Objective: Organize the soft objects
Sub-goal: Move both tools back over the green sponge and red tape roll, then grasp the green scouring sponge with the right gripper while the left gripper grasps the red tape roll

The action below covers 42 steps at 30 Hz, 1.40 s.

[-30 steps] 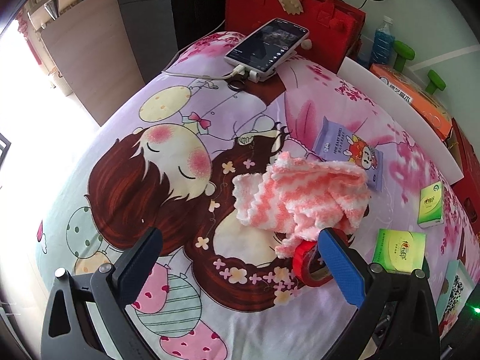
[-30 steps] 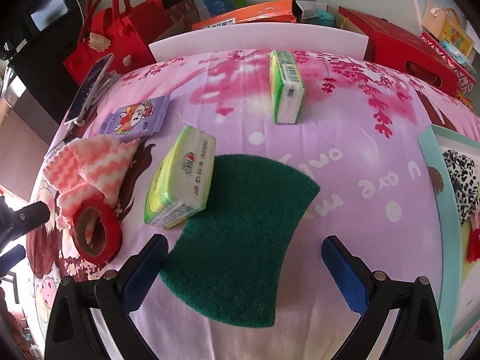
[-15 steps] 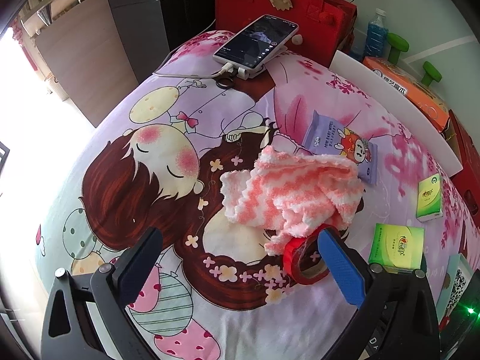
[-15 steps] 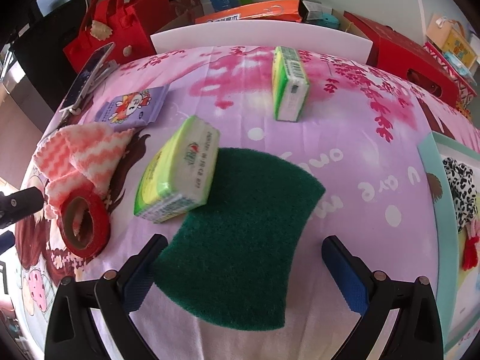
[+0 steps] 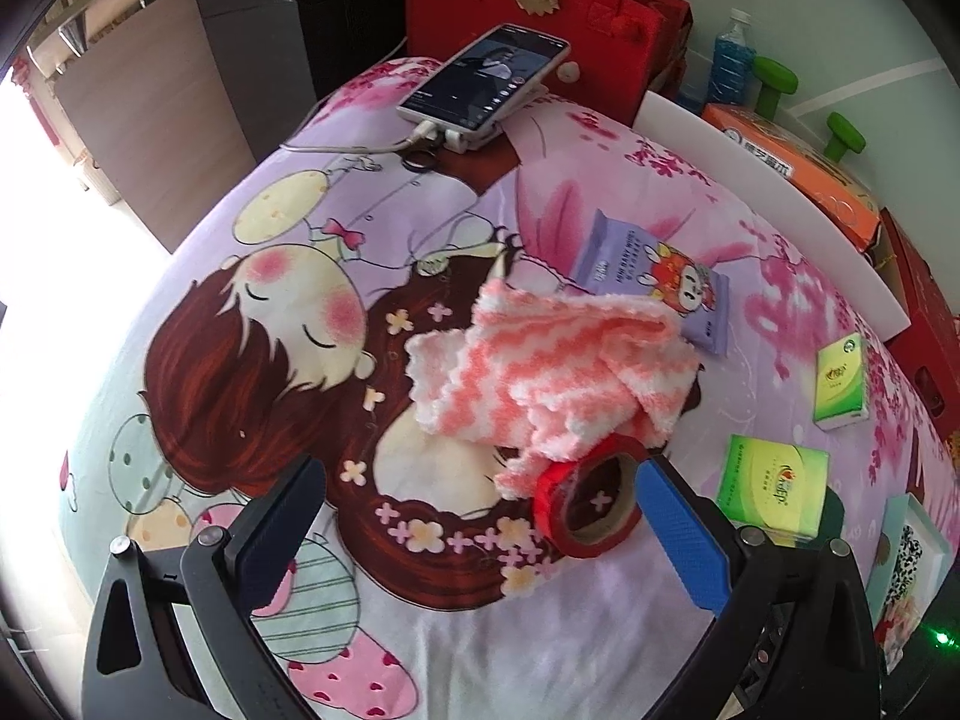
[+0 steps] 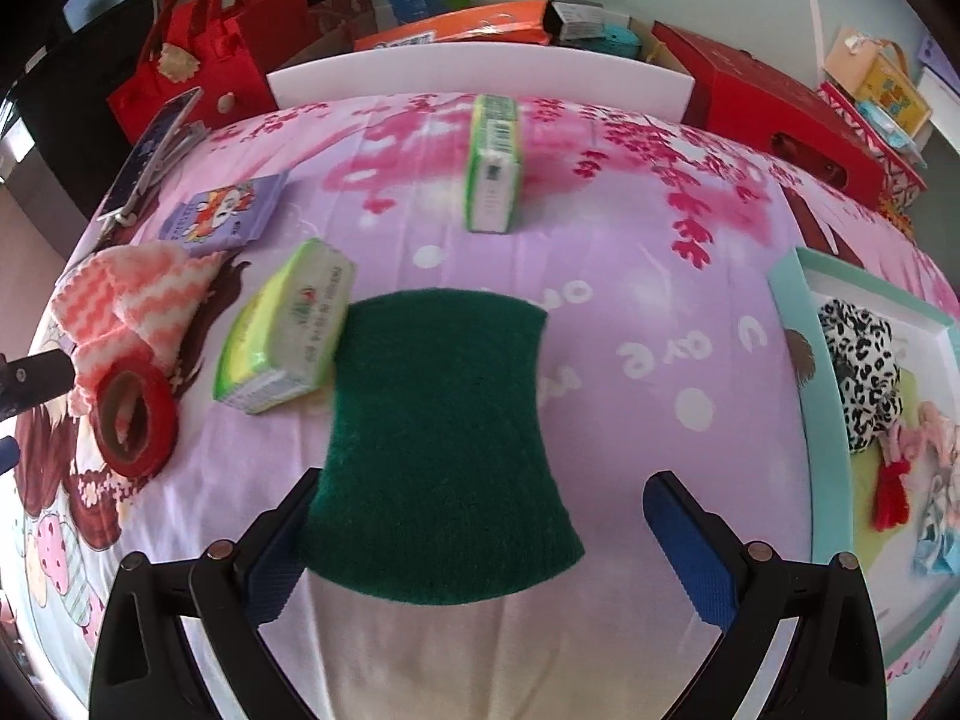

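A pink and white fluffy cloth (image 5: 552, 372) lies crumpled on the cartoon bedsheet, also in the right wrist view (image 6: 132, 294). My left gripper (image 5: 480, 516) is open and empty, just short of it. A dark green scouring pad (image 6: 438, 438) lies flat, its near edge between the fingers of my open right gripper (image 6: 480, 540). A teal-rimmed tray (image 6: 798, 324) at the right holds a leopard-print cloth (image 6: 864, 372) and other soft items.
A red tape roll (image 5: 591, 498) touches the cloth's near end. Two green tissue packs (image 6: 288, 330) (image 6: 495, 165), a purple wipes pack (image 5: 654, 282), a phone (image 5: 486, 75) on a cable, a red bag (image 5: 540, 6) and boxes line the far side.
Both grippers have drawn in: the cloth and tape sit closer to the left gripper, and the green pad has come between the right gripper's fingers. Nothing is held.
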Motion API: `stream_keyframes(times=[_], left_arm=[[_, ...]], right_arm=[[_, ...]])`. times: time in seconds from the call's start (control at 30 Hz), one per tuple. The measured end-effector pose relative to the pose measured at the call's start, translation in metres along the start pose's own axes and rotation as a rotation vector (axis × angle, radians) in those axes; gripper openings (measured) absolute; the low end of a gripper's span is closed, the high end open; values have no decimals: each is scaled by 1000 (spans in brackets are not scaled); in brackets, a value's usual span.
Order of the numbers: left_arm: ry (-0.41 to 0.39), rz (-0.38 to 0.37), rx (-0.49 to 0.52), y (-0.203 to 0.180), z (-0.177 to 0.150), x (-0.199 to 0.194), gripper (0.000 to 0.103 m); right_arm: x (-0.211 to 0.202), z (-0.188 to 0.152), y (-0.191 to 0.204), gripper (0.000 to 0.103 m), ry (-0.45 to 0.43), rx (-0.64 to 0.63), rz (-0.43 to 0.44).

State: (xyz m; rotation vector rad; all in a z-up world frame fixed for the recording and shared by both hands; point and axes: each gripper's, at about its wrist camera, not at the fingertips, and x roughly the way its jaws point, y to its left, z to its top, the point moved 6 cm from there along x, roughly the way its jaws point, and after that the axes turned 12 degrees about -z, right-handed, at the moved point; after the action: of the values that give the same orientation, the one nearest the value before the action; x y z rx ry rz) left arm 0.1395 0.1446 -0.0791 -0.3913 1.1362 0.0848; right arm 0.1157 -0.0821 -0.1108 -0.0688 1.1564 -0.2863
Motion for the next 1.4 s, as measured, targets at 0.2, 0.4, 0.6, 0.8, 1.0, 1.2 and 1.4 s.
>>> stream_keyframes(times=[0.2,0.4,0.6,0.8,1.0,1.2,1.4], left_arm=[[36,-26,-25,-7,-5,9,103],[55,-35,-3,-21,-9,16,103],[74,-19,2,-32,-14,34,101],[105,1,38,-43,-19,48,77],[105,-28,28,-46,-20,48,55],[98,-63,21,-45,-23,42,54],[95,-89,28,-55,-21,41,53]], right_arm=[[7,1,-3,103,21,23,19],[7,1,0,103,21,16,19],[9,1,1,103,18,14,17],[10,3,1,103,11,9,13],[7,4,2,93,-1,5,32],[5,2,4,83,-9,4,59],[4,2,3,74,-9,15,88]])
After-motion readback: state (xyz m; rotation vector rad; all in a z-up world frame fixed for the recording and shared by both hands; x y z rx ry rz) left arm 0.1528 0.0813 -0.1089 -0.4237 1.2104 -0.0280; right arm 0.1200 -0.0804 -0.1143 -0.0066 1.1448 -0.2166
